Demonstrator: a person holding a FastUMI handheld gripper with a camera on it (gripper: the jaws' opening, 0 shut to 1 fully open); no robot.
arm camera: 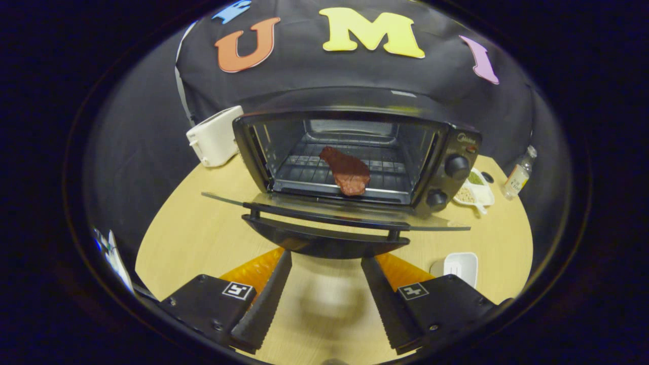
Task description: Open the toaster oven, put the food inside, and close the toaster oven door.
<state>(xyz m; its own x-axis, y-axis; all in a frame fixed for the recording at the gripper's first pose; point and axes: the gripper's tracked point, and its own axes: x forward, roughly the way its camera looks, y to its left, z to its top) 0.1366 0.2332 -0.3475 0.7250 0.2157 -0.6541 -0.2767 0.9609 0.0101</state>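
Note:
A black toaster oven (446, 147) stands on the round wooden table (192, 238) with its glass door (329, 210) folded down flat toward me. A reddish-brown piece of meat (347, 172) lies on the wire rack (304, 170) inside, near the front edge. The door's black bar handle (324, 220) runs just ahead of my fingertips. My gripper (326, 258) is open, its two fingers spread below the door handle with nothing between them.
A white toaster (215, 137) stands left of the oven. Right of the oven are a small white dish of seeds (471, 192) and a small bottle (517, 175). A white square dish (459, 266) sits near my right finger. An orange mat (253, 268) lies under the fingers.

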